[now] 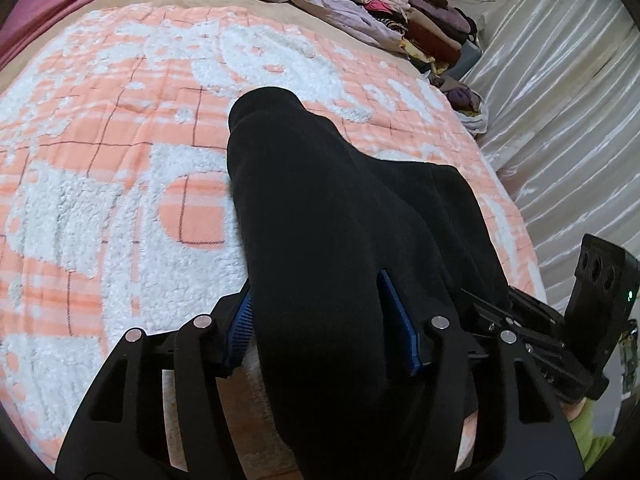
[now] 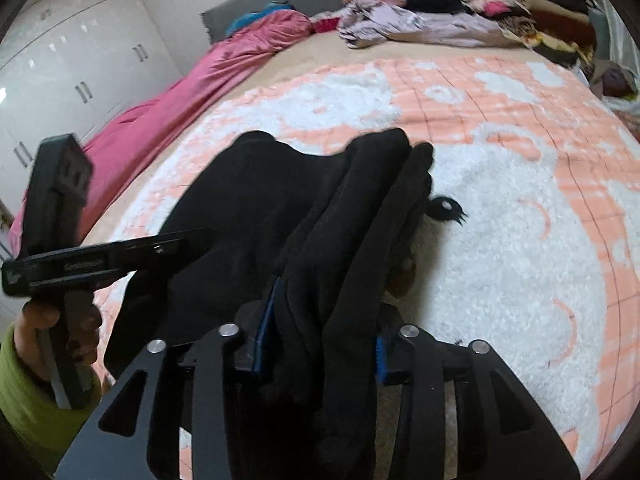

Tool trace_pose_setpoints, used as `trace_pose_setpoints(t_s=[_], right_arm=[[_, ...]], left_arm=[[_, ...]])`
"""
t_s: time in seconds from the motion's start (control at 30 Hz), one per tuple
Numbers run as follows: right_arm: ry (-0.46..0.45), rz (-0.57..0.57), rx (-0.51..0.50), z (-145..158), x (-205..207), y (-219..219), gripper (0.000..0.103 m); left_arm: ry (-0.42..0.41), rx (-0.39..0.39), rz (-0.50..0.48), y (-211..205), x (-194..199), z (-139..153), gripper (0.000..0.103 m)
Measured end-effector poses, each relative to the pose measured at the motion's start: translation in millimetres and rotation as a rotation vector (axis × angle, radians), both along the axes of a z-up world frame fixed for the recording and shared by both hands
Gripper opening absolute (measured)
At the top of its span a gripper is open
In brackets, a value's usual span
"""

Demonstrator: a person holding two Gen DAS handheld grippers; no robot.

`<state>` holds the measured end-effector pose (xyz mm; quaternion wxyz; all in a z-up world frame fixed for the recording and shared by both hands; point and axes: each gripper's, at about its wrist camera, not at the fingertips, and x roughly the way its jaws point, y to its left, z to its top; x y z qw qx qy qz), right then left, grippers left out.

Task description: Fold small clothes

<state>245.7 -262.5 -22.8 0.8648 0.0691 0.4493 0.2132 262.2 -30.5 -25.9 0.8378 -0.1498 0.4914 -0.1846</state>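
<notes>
A black fleece garment is bunched up and raised a little off the orange-and-white blanket. My left gripper is shut on one thick fold of it, both blue pads pressed into the cloth. In the right wrist view the same black garment hangs in folds, and my right gripper is shut on another bunch of it. The two grippers sit close together: the right gripper's body shows at the right edge, and the left gripper's body is held by a hand in a green sleeve.
The blanket covers most of the bed. A pile of mixed clothes lies at the far side. Pink bedding runs along the left edge, with white wardrobe doors beyond. A pale satin curtain hangs on the right.
</notes>
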Motion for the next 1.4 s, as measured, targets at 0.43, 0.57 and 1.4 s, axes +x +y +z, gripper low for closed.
trace_pose_setpoints(t_s=[0.43, 0.57, 1.4], right_arm=[[0.008, -0.080, -0.029, 2.6, -11.8, -6.2, 0.066], [-0.026, -0.100, -0.037, 12.9, -20.0, -9.0, 0.071], [-0.225, -0.177, -0.116, 64.1, -103.8, -8.2, 0.098]], left_arm=[[-0.028, 0.076, 0.001, -1.7, -4.5, 6.3, 0.057], [-0.039, 0.081, 0.002, -1.7, -7.7, 10.7, 0.057], [-0.228, 0.190, 0.074, 21.0, -105.9, 66.4, 0.093]])
